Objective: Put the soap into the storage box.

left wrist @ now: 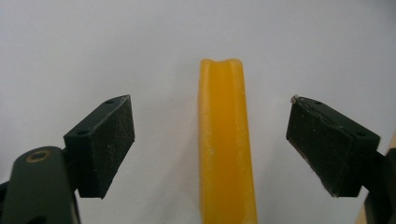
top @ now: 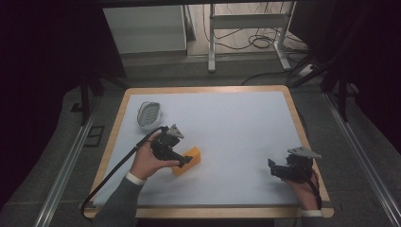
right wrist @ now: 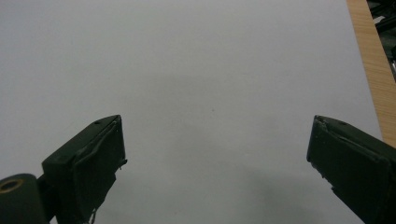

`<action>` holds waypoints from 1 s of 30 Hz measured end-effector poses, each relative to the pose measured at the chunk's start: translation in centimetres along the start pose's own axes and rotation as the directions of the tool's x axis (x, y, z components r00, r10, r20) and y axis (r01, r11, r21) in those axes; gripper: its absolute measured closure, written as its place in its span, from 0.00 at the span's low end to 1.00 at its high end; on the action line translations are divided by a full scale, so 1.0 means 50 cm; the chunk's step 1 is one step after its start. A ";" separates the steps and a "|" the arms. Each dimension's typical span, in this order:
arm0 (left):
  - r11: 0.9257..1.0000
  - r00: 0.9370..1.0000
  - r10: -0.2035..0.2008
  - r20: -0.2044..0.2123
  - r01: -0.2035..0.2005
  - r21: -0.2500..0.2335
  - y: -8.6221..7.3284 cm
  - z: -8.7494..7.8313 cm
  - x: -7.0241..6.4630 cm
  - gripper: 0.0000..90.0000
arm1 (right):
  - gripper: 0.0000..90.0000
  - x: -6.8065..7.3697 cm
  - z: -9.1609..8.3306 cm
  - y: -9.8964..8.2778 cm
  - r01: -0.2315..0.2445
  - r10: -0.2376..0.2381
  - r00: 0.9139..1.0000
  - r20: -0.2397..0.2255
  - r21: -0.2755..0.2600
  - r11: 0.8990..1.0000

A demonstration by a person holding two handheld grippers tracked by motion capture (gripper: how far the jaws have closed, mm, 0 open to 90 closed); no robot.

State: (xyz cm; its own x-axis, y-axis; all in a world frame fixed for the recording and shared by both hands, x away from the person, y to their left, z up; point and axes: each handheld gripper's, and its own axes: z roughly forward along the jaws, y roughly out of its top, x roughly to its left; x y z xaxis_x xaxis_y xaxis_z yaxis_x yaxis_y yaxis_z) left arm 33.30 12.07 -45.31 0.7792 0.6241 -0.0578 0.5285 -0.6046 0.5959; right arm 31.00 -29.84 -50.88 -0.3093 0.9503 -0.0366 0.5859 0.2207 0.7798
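Yellow block (left wrist: 226,149) sits between the left hand-held gripper's (left wrist: 210,144) spread jaws; right hand-held gripper (right wrist: 215,163) gapes too

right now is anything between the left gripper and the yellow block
Nothing visible. The left gripper is open, and the yellow block lies in the gap between its fingers, with only bare white table on each side of it.

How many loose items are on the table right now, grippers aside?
2. The orange block lies left of centre, between the open jaws of the left gripper. The white ridged dish sits near the far left corner. Nothing appears hidden.
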 end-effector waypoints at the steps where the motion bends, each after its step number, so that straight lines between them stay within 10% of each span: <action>1: 1.000 1.000 -0.002 0.005 0.002 0.007 0.000 0.005 0.000 0.17 | 0.05 -0.001 0.000 0.000 0.000 0.000 1.000 0.001 0.001 1.000; 30: 0.992 0.996 -0.071 0.056 0.064 0.113 -0.018 0.089 0.009 0.43 | 0.05 0.003 0.005 -0.003 0.010 -0.010 1.000 0.003 0.015 1.000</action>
State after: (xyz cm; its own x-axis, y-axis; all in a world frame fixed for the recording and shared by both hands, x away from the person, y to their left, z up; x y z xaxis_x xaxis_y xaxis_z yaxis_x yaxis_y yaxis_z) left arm 34.68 10.72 -49.43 0.7574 0.6367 -0.1450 0.6122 -0.6150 0.4970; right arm 31.04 -29.68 -51.17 -0.3134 0.9485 -0.0462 0.5938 0.2337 0.7699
